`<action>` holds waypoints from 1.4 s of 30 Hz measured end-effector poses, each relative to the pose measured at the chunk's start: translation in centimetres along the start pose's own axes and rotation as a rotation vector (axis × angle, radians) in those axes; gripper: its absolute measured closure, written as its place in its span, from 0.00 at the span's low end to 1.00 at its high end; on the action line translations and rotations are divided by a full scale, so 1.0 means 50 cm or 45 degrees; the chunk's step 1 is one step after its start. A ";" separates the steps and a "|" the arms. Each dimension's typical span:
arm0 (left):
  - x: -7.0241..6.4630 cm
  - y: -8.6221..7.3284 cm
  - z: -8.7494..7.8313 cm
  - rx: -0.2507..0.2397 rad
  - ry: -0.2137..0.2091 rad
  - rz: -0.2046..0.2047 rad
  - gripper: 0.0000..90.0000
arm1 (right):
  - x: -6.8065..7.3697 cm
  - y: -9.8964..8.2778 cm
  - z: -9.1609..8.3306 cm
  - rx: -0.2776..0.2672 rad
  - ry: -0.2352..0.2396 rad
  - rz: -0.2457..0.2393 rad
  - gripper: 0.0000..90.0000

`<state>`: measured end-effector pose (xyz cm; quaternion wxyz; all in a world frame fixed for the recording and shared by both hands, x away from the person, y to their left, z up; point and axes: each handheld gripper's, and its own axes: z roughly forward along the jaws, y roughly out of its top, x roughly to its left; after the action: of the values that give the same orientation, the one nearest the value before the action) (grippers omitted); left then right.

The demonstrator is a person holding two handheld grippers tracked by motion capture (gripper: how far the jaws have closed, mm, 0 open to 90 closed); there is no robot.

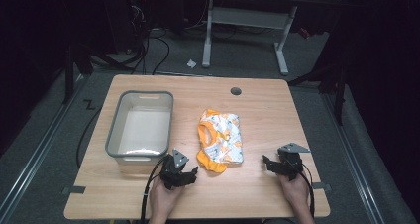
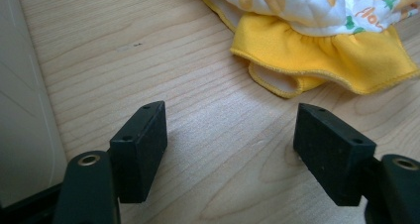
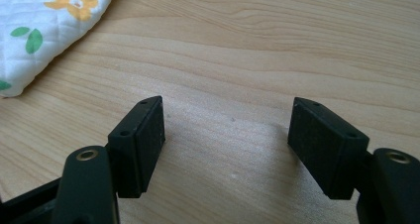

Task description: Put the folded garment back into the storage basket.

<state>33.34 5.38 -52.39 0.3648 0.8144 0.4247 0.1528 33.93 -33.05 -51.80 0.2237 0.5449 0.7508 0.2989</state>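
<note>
High view: wooden table (image 1: 267,115), w/ grey bin (image 1: 140,126) on its left half and a folded orange-and-white floral garment (image 1: 221,140) lying just right of it, near table centre. My left gripper (image 1: 184,173) sits near the garment's orange hem, jaws wide apart, nothing btwn them. Right gripper (image 1: 270,163) well off to the garment's right, jaws likewise spread over bare wood.

Gaping left claw (image 2: 230,144) near yellow-frilled garment (image 2: 322,50), over wooden table (image 2: 148,60)
</note>
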 end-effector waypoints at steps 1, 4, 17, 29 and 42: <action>0.000 0.000 0.000 -0.001 0.000 -0.002 0.33 | 0.000 0.000 0.000 0.000 0.000 0.001 0.34; 0.001 0.000 0.000 -0.003 -0.002 -0.005 0.33 | 0.000 0.000 0.000 0.000 0.000 0.000 0.34; -0.002 0.000 0.000 0.001 0.016 0.004 0.34 | 0.000 0.000 0.000 0.000 0.000 0.000 0.34; -0.006 0.002 0.002 0.003 0.031 -0.003 0.33 | 0.001 0.000 0.000 0.001 0.001 0.002 0.34; -0.014 0.004 0.005 -0.009 -0.020 -0.040 0.30 | 0.001 -0.001 -0.001 0.001 0.003 0.000 0.34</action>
<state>33.17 4.63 -52.34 0.3734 0.8074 0.4341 0.1423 33.86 -33.01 -51.79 0.2228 0.5446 0.7512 0.2991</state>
